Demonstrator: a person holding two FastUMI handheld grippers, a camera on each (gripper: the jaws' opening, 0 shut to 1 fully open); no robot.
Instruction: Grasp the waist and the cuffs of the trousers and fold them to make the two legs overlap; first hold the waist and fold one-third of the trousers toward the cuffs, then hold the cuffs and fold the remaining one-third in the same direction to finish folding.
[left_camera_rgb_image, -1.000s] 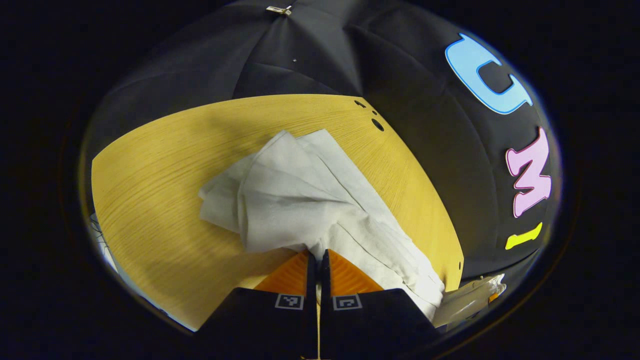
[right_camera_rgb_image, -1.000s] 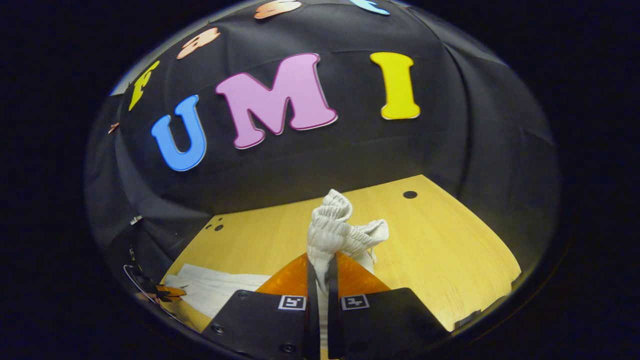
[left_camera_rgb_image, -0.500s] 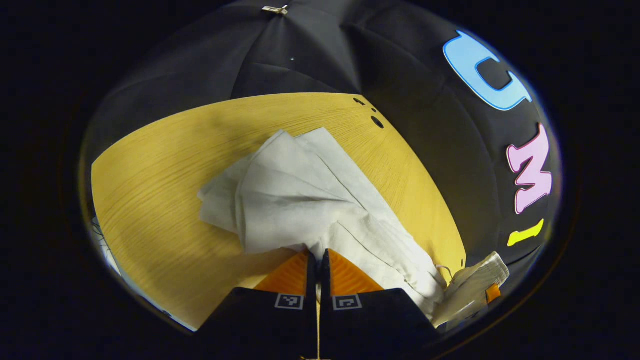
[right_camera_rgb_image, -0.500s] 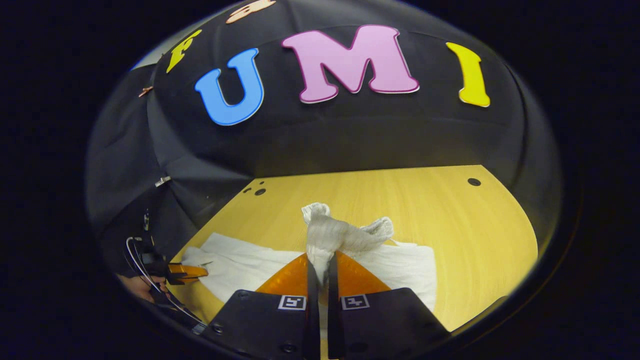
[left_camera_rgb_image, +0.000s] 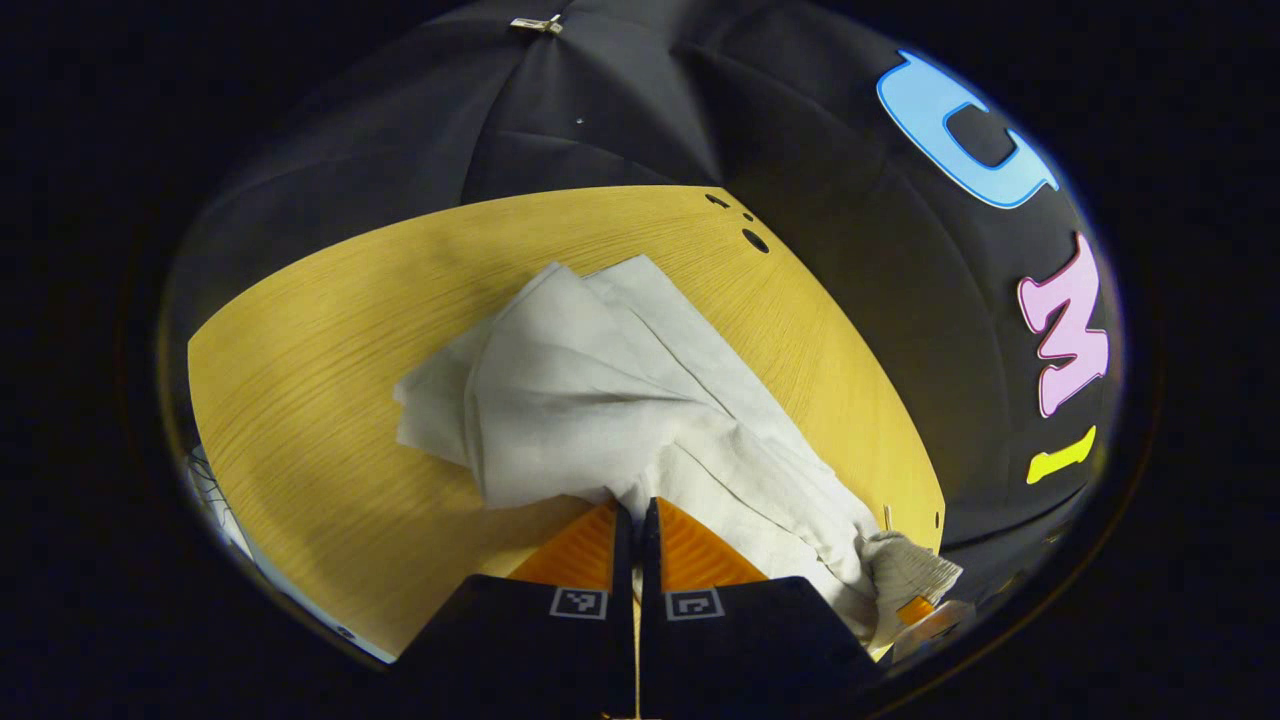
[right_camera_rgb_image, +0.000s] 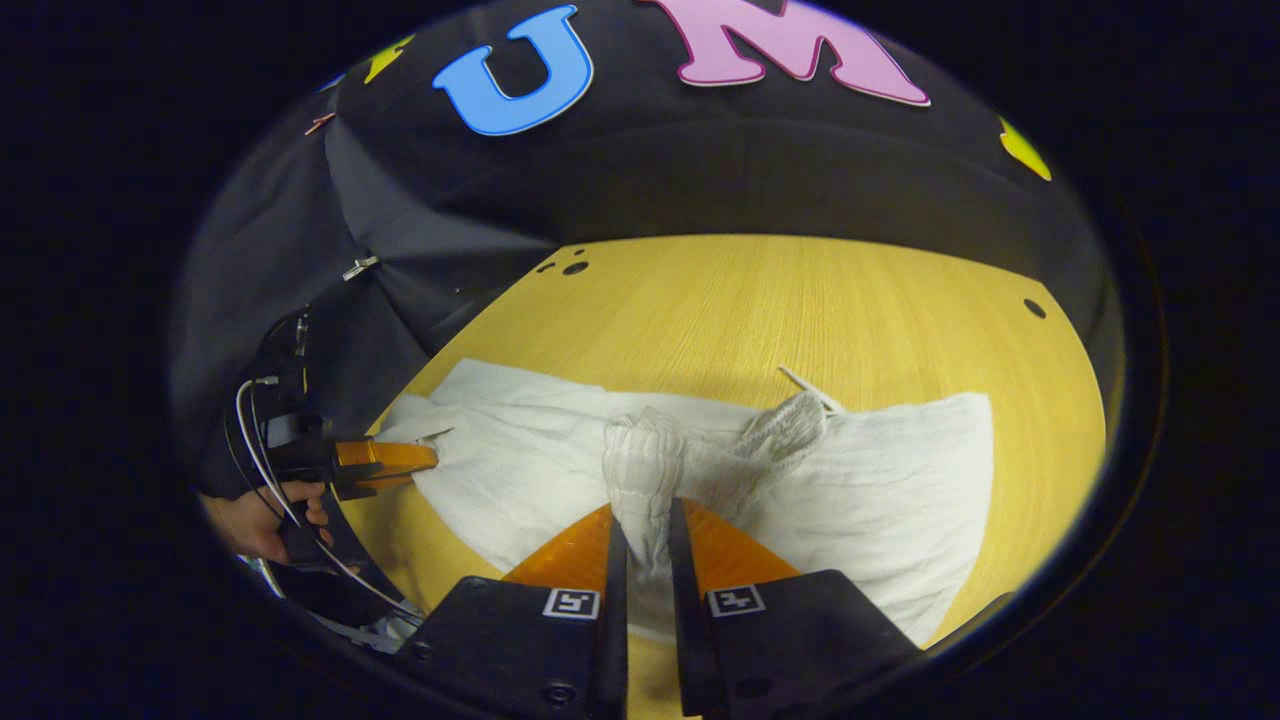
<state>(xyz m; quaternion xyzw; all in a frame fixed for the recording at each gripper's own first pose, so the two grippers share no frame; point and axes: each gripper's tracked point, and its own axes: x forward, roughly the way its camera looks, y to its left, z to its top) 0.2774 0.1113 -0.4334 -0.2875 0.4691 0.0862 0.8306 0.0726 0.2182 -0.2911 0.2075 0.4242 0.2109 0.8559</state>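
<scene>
A: Where are the trousers (right_camera_rgb_image: 560, 470)?

B: Spread across the wooden table (right_camera_rgb_image: 760, 300), legs lying over each other.

A: And the right gripper (right_camera_rgb_image: 641, 545)?

B: Its fingers are clamped on the bunched elastic waist (right_camera_rgb_image: 642, 470).

A: The left gripper (left_camera_rgb_image: 636, 520)?

B: Nearly closed, fingers pinching the cuffs (left_camera_rgb_image: 560, 470) near the table's edge.

Your left gripper view looks down close along the yellow wooden table (left_camera_rgb_image: 330, 380); your right gripper view faces its far edge; both share the white cloth trousers (right_camera_rgb_image: 860, 480).
</scene>
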